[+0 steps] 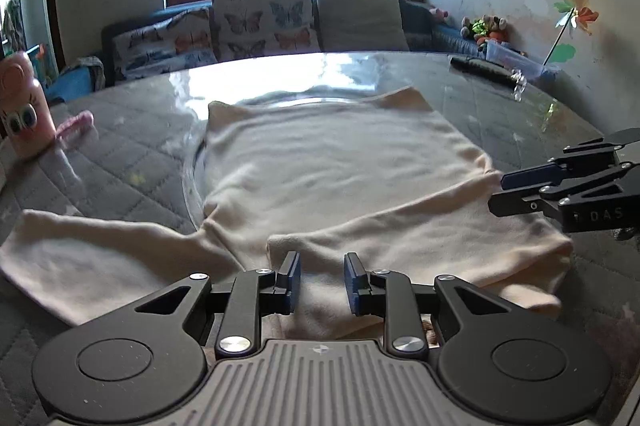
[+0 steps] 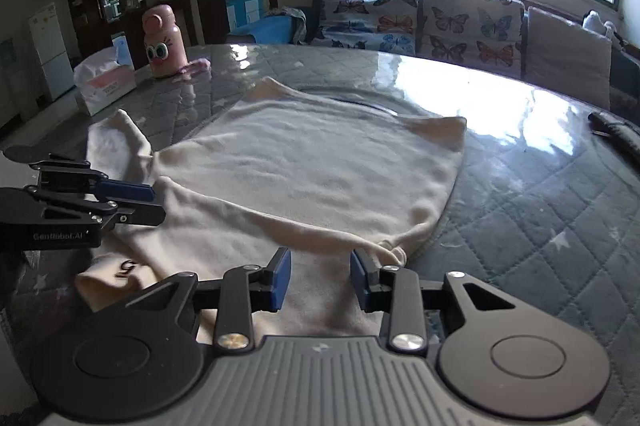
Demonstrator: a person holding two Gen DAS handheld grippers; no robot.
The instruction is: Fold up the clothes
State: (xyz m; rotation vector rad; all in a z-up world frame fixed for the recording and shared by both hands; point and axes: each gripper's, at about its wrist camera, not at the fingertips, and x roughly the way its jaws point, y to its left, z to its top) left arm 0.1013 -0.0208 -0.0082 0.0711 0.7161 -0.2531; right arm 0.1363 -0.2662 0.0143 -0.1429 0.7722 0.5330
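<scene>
Left wrist view: cream shirt lies flat on the desk, right sleeve folded across. Both claws, left claw and right claw, hover spread over the shirt's near edge, pinching nothing. We should pinch both layers squarely.

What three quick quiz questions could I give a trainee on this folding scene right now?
1. True or false: the cream shirt lies flat on the table.
2. Which sleeve is folded across the body: the one near the left gripper or the one near the right gripper?
3. The pink bottle stands: A) on the shirt, B) off the shirt, near a tissue box.

Key: 1 true; 2 right gripper; 3 B.
</scene>
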